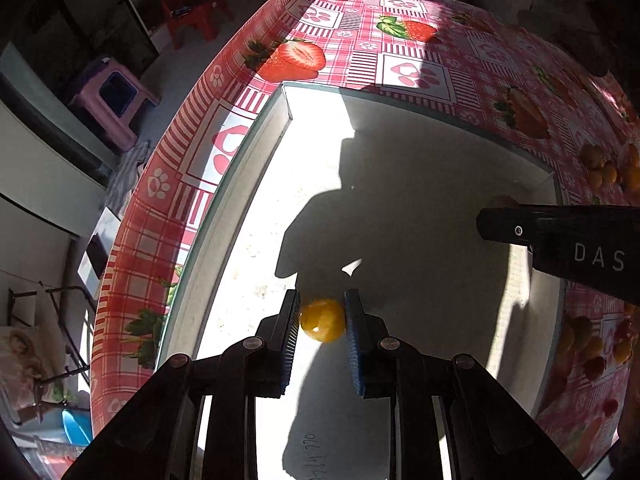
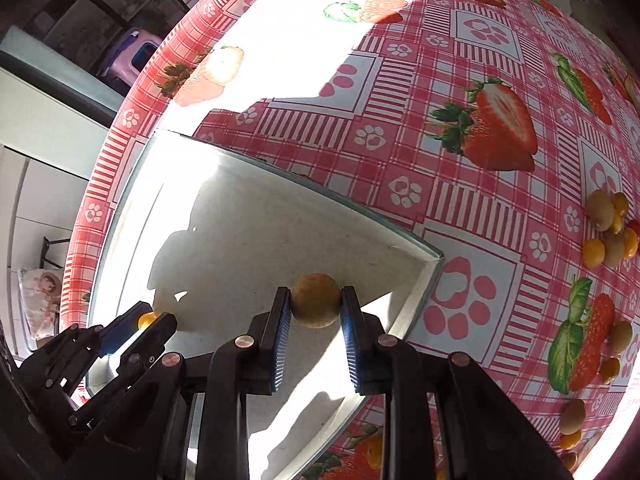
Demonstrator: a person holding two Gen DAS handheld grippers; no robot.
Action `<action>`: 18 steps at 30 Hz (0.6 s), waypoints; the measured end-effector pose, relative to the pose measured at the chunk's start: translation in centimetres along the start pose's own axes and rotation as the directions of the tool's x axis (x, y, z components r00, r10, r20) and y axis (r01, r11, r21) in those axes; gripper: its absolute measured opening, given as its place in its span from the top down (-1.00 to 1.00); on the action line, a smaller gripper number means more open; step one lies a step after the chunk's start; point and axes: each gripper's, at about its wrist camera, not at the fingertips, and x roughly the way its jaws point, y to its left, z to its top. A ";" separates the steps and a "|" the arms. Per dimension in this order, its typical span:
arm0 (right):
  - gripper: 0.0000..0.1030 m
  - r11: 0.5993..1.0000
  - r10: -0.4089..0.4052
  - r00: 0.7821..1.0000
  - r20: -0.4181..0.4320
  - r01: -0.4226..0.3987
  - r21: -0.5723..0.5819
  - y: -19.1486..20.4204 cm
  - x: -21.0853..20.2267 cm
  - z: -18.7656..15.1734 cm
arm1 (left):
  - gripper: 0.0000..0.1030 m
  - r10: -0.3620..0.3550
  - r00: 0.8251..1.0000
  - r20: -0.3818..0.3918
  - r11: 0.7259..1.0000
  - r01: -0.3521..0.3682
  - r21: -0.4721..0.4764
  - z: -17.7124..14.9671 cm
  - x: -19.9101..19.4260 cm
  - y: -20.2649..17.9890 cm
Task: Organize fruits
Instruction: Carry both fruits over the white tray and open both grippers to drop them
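Observation:
A white shallow tray (image 1: 276, 128) (image 2: 434, 258) lies on the strawberry-print tablecloth. In the left wrist view my left gripper (image 1: 322, 316) points down into the tray. A small yellow-orange fruit (image 1: 322, 320) sits on the tray floor between its blue pads, which stand just off the fruit. The right wrist view shows that same gripper (image 2: 149, 319) at the lower left. My right gripper (image 2: 315, 306) is shut on a round tan fruit (image 2: 315, 306) and holds it above the tray's right part. From the left wrist view it (image 1: 500, 216) reaches in from the right.
Loose yellow and tan fruits (image 2: 608, 232) (image 1: 606, 170) lie in clusters on the cloth right of the tray, with more fruits (image 2: 618, 338) nearer. The table's rounded edge (image 1: 132, 216) drops off left of the tray. A pink stool (image 1: 114, 98) stands on the floor beyond.

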 end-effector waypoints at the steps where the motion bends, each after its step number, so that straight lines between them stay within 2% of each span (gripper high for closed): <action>1: 0.46 1.000 -0.005 1.000 0.001 0.005 -0.006 0.1 0.0 0.0 | 0.05 0.008 1.000 0.001 1.000 -0.008 0.001 0.0 0.0 0.0; 2: 0.45 1.000 -0.004 1.000 0.001 0.004 -0.009 0.2 0.1 0.1 | -0.56 0.021 1.000 0.007 1.000 -0.021 0.000 0.0 -0.1 0.1; 3: 0.36 1.000 0.008 1.000 -0.001 -0.008 -0.008 0.2 0.1 0.1 | -0.65 0.036 0.999 0.031 0.999 -0.036 -0.006 -0.1 -0.5 0.3; 6: 0.04 1.000 0.027 1.000 0.003 -0.027 -0.012 0.8 0.2 0.5 | -0.65 0.037 0.999 0.021 0.999 -0.037 0.009 -0.2 -0.5 0.4; 12: -0.53 0.997 0.071 0.995 0.071 -0.072 0.015 0.2 -2.7 0.2 | -0.65 0.033 0.999 0.003 0.999 -0.033 0.032 -0.6 -0.8 -0.1; 18: -0.55 0.995 0.056 0.990 0.126 -0.066 0.074 -2.4 -5.8 -1.5 | -0.65 0.019 1.000 0.020 0.995 -0.021 0.098 -0.6 -2.3 -2.5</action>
